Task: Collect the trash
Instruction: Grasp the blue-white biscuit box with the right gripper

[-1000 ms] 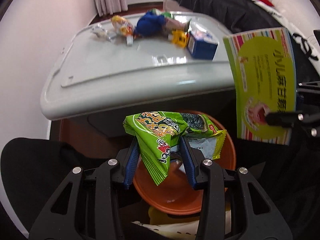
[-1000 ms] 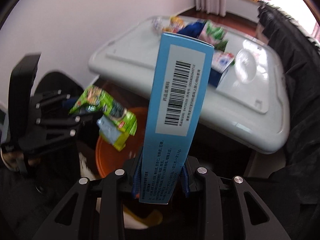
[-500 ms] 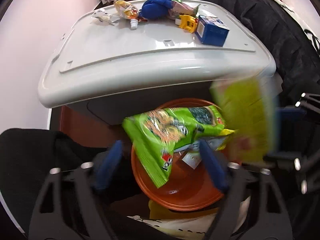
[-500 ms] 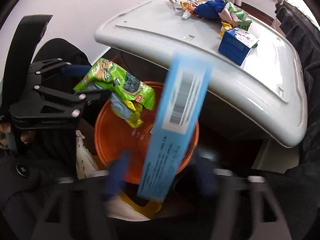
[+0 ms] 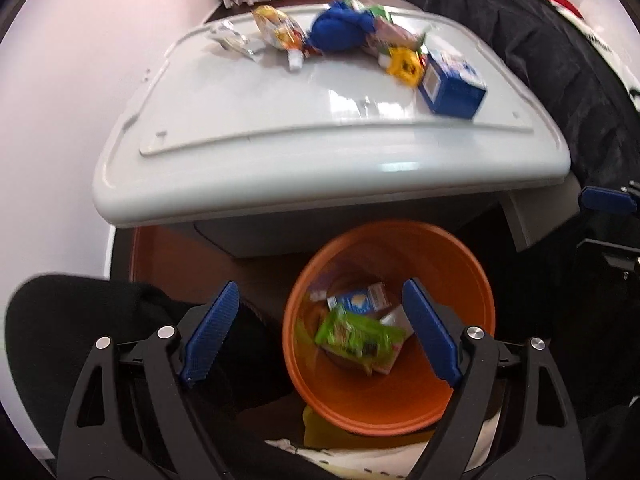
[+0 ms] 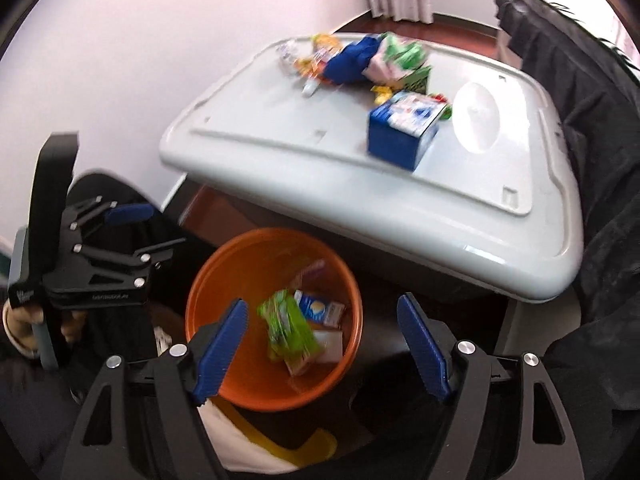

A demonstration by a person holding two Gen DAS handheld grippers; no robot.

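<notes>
Both loads have dropped since a second ago: left gripper [image 5: 320, 336] and right gripper [image 6: 322, 346] hang spread and empty over the round orange plastic bin [image 5: 476, 280], where the green snack bag [image 5: 356, 336] lies. More litter waits at twelve o'clock on the grey plastic lid [image 5: 280, 120].
</notes>
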